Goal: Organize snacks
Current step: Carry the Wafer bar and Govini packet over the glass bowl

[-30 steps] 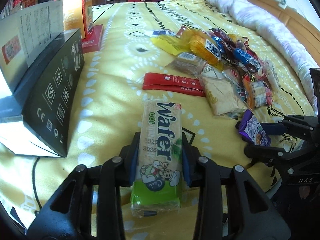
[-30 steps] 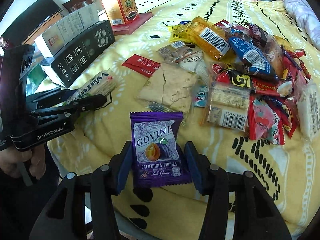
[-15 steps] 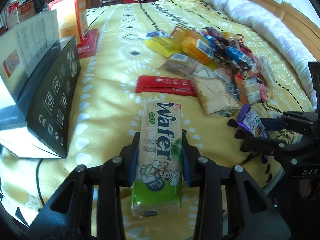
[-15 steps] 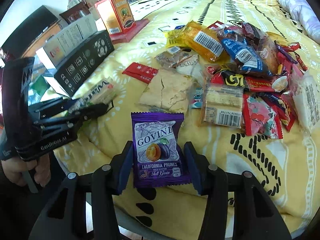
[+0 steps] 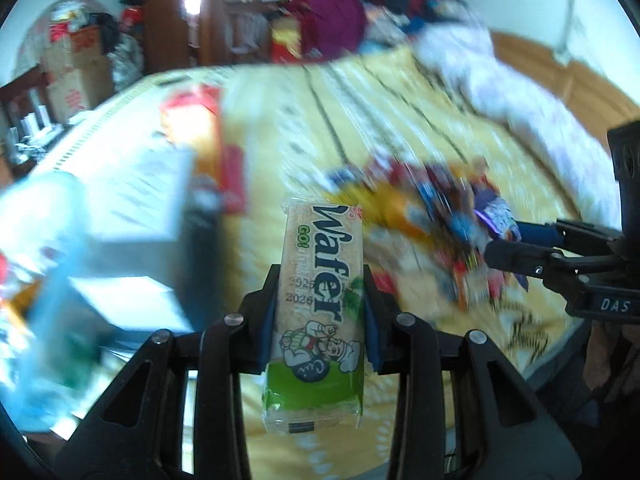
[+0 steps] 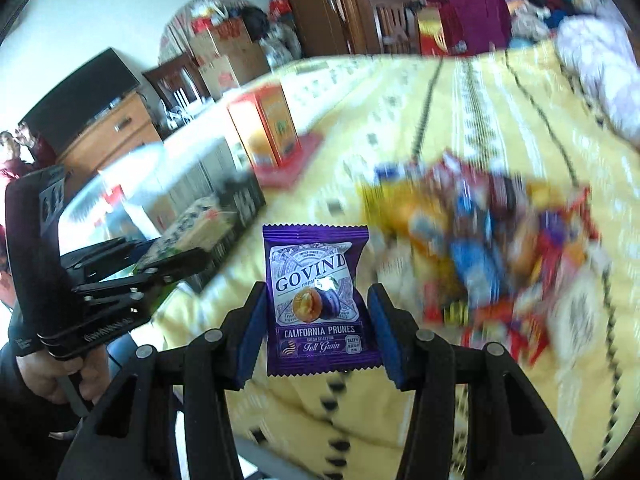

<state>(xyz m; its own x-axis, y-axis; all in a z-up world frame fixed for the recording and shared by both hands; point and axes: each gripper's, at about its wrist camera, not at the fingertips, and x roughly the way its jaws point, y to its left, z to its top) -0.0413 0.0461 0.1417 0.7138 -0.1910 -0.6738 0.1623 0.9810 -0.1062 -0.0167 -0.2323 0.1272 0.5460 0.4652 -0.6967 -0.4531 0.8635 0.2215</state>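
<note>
The left tool [image 5: 320,316] pinches a wafer pack [image 5: 320,300] across its long sides, the blue pads pressed against the wrapper, the pack pointing away from the camera and held clear above the yellow bedspread [image 5: 400,128]; the right tool [image 6: 318,328] holds a purple prune packet [image 6: 318,296] upright between its pads, each pad against a side edge of the packet, so it is pinched rather than loose. The pile of mixed snacks [image 6: 480,240] lies on the bed toward its right side, blurred in both views; the black box [image 6: 244,204] and the orange carton [image 6: 268,128] stand near the bed's left edge, apart from the pile. Judging from this, the step in hand is the carry: both picked snacks are off the bed and on their way to wherever they are sorted; where that is I cannot tell, since no open container shows clearly. The next move calls for a steady hold on both thin wrappers, then aiming each at its place and spreading one tool at a time.
</note>
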